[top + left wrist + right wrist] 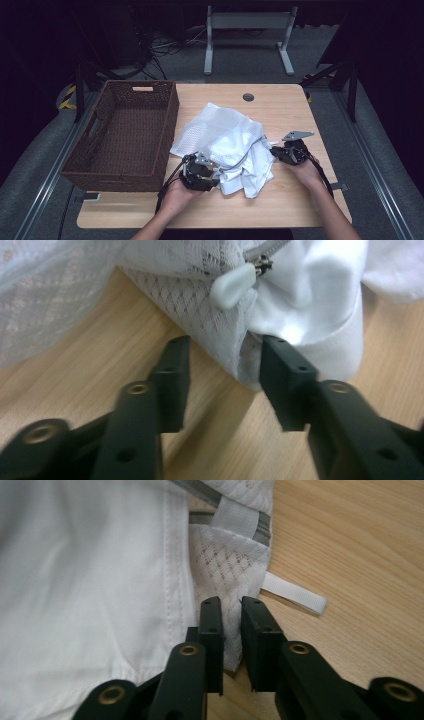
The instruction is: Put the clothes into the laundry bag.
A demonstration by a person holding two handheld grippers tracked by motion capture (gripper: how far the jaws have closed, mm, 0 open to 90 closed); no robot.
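Observation:
A white mesh laundry bag (220, 130) lies crumpled mid-table with a white garment (250, 172) spilling from its near side. My left gripper (212, 172) sits at the bag's near left corner. In the left gripper view its jaws (227, 365) stand apart around a mesh corner (225, 335), below the white zipper pull (231, 286); the left jaw is clear of the cloth. My right gripper (274, 150) is at the bag's right edge. In the right gripper view its jaws (231, 610) are pinched on a mesh corner (225, 565), beside the white garment (90, 580) and a white loop tab (295, 594).
A dark wicker basket (125, 175) with nothing in it stands at the table's left, close to my left gripper. A round cable hole (248, 97) sits near the far edge. Bare wood (210, 207) lies along the near edge and on the right.

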